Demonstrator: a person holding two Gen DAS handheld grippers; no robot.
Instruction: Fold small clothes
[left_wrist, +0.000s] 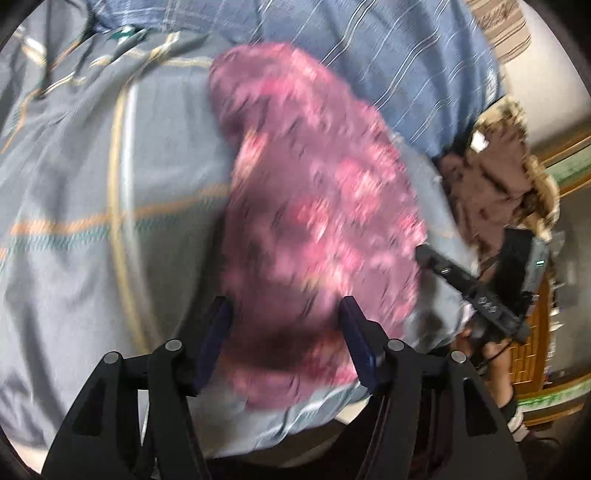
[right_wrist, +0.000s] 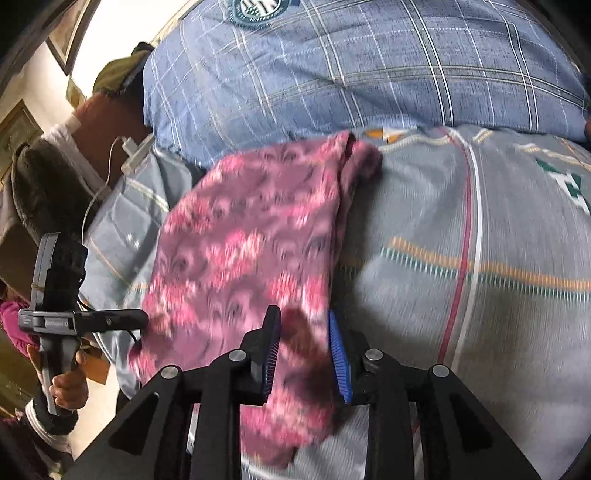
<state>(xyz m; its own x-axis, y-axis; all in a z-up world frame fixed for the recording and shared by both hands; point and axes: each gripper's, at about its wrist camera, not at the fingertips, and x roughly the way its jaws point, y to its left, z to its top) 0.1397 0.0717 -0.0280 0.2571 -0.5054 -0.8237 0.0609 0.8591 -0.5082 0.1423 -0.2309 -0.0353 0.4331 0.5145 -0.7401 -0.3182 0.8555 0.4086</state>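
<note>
A small pink and maroon patterned cloth (left_wrist: 314, 206) lies folded lengthwise on a grey-blue plaid bedsheet (left_wrist: 74, 184). My left gripper (left_wrist: 286, 314) is open, its blue pads spread above the cloth's near end. In the right wrist view the same cloth (right_wrist: 243, 251) lies as a long strip. My right gripper (right_wrist: 304, 339) is open over the cloth's near right edge, holding nothing. The left gripper (right_wrist: 136, 319) shows at the cloth's left side in that view. The right gripper (left_wrist: 428, 258) shows at the cloth's right side in the left wrist view. Both views are motion blurred.
A blue plaid pillow (right_wrist: 351, 66) lies beyond the cloth. A brown furry garment (left_wrist: 491, 177) lies at the bed's edge. A charger with white cable (right_wrist: 135, 155) rests near the pillow. The bed edge runs close beside the cloth.
</note>
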